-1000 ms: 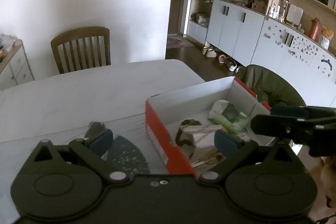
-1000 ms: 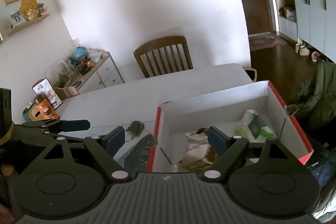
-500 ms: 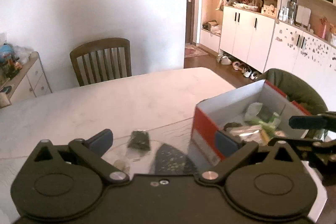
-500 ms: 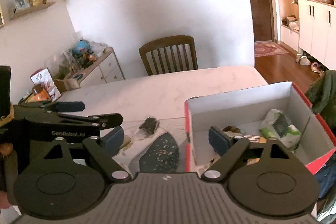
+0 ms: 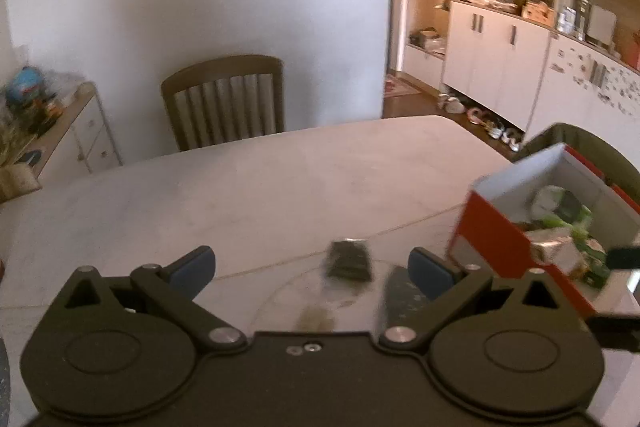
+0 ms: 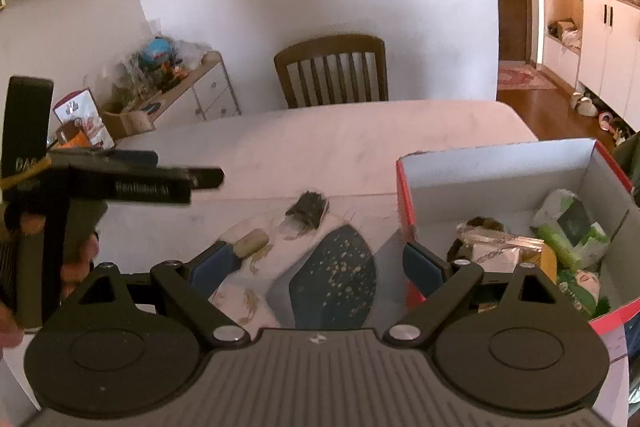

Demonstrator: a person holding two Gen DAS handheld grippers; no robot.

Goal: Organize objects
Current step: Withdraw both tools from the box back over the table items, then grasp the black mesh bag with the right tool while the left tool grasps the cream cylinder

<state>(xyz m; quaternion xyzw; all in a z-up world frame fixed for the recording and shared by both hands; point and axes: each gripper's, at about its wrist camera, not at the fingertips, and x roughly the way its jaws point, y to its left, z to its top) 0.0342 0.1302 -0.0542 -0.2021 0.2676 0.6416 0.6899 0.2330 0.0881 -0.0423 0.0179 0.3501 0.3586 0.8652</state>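
My left claw (image 5: 310, 267): matte black housing, two round pivot discs, silver screws at the linkage joints, blue pads on the fingertips (image 5: 192, 267). My right claw (image 6: 316, 263): same black linkage and blue pads, ribbed grey top plate bearing a small white mark. White lettering along the left unit's side, illegible.

Legible text: one item only. Left gripper (image 6: 208, 181), seen from the right wrist view: pale lettering along its side bar, blurred, reads roughly "GenRobot.AI". Letters on its upright black block (image 6: 26, 125) are unreadable.
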